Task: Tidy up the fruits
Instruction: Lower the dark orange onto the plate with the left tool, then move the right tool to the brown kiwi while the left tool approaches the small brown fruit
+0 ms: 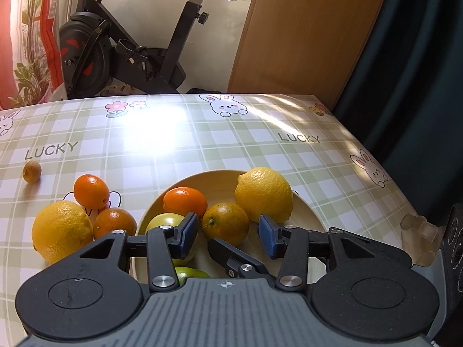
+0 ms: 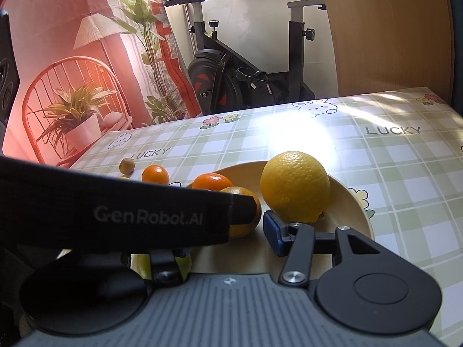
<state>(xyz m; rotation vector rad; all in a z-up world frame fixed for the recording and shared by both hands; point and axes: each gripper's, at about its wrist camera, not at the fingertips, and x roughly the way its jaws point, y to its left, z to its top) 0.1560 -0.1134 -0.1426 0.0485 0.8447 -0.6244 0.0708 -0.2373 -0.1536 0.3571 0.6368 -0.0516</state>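
Only leftward: second lemon (image 1: 61, 231) visible

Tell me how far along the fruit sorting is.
Partly done: a lemon and several citrus already sit in the plate. Neither the left tongs nor the right tongs visibly hold anything. Another lemon, two oranges and a small brown fruit remain outside.

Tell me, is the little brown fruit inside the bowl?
No, the little brown fruit sits alone on the tablecloth, far left of the bowl.
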